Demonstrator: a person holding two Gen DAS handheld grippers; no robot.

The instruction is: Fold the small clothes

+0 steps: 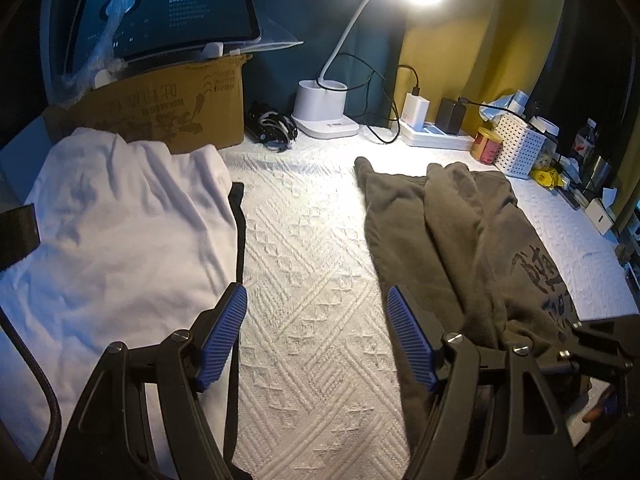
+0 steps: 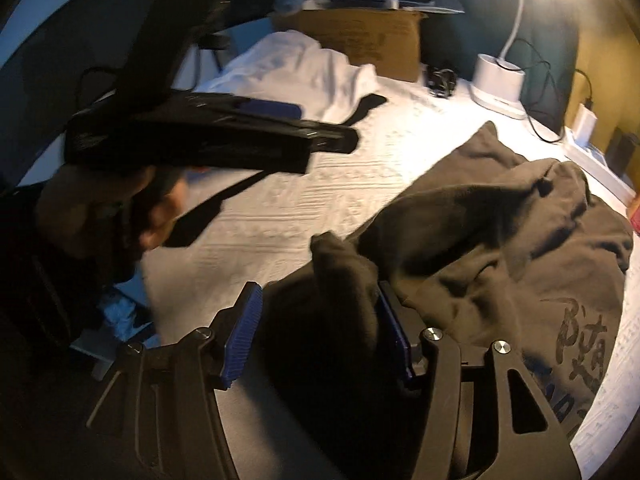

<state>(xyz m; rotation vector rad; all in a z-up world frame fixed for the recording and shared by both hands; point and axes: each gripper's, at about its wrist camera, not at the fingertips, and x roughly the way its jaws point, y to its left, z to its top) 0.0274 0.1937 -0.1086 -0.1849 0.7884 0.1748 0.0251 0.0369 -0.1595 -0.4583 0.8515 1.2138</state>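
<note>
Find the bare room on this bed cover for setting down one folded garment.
Free: the strip between the white garment and the dark garment. Crowded: the back edge, with cardboard box, lamp base and white basket.

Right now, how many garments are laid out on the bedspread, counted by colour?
White garment: 1
Dark olive-brown garment with printed characters: 1
Total: 2
</note>
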